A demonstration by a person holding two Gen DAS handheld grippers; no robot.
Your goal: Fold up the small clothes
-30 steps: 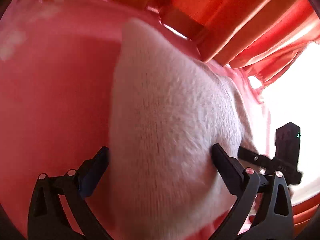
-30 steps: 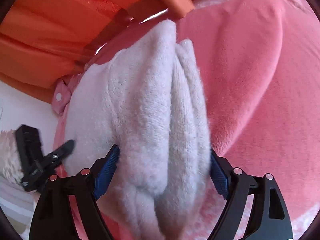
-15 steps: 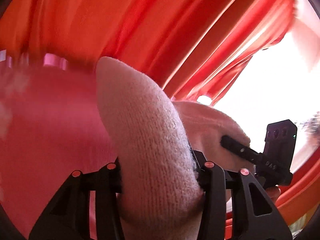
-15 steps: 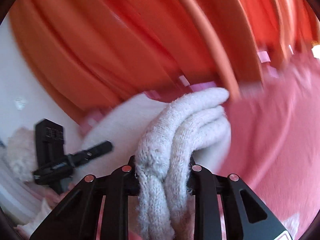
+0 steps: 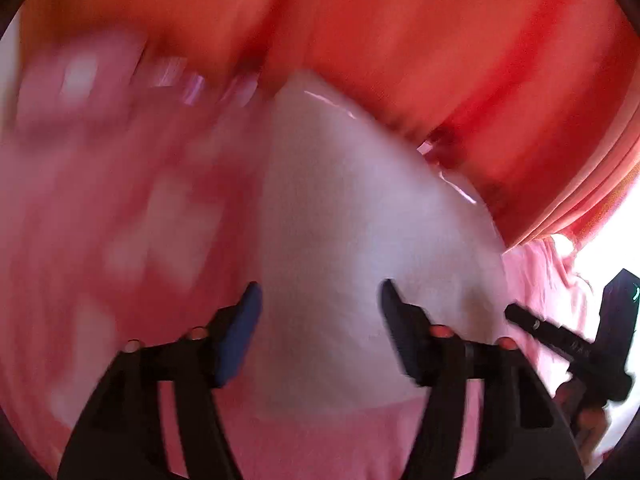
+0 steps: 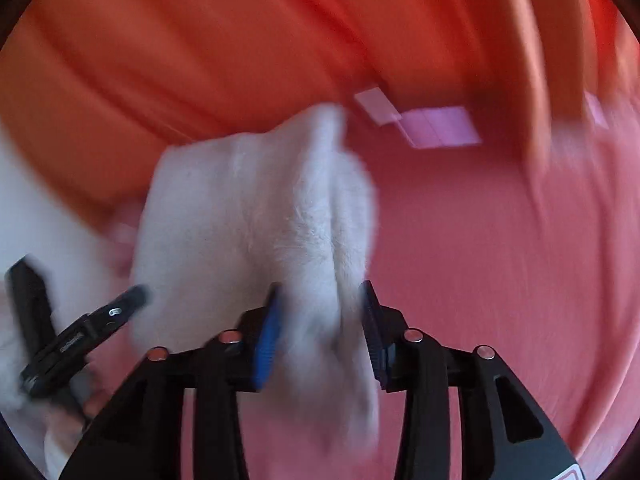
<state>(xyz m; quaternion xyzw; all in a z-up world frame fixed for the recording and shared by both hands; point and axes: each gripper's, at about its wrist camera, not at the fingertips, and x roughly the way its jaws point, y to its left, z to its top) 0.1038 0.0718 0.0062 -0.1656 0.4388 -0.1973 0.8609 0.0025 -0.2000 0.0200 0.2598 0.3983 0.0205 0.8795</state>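
Currently counted: one white knitted garment (image 5: 360,220), two grippers, one pink cover (image 6: 500,280), one orange curtain (image 6: 200,60).
Garment place: it is lying on the pink cover, filling the middle of the left wrist view and reaching toward 12 o'clock; in the right wrist view it is running from the centre toward 10 o'clock.
Left gripper (image 5: 320,312): its jaws are opening. The garment is lying between them, with the 9 o'clock pad at the edge of the cloth and the 3 o'clock finger sitting in front of the cloth. No cloth is bunching between the pads, so they seem not to be squeezing it.
Right gripper (image 6: 320,320): its jaws are opening too. A thick fold of the garment is filling the gap, touching both blue pads and hanging below them toward 6 o'clock.
Grippers together: each is showing in the other's view, the right one at 4 o'clock, the left one at 8 o'clock, both near the garment.
Around: the curtain is hanging in folds behind the cover, from 9 o'clock over 12 to 3.
Small things: two pale pink patches (image 6: 436,126) are lying at 1 o'clock, just past the tip of the garment.
In the way: motion blur is smearing both views, and the curtain is hiding whatever is behind it.
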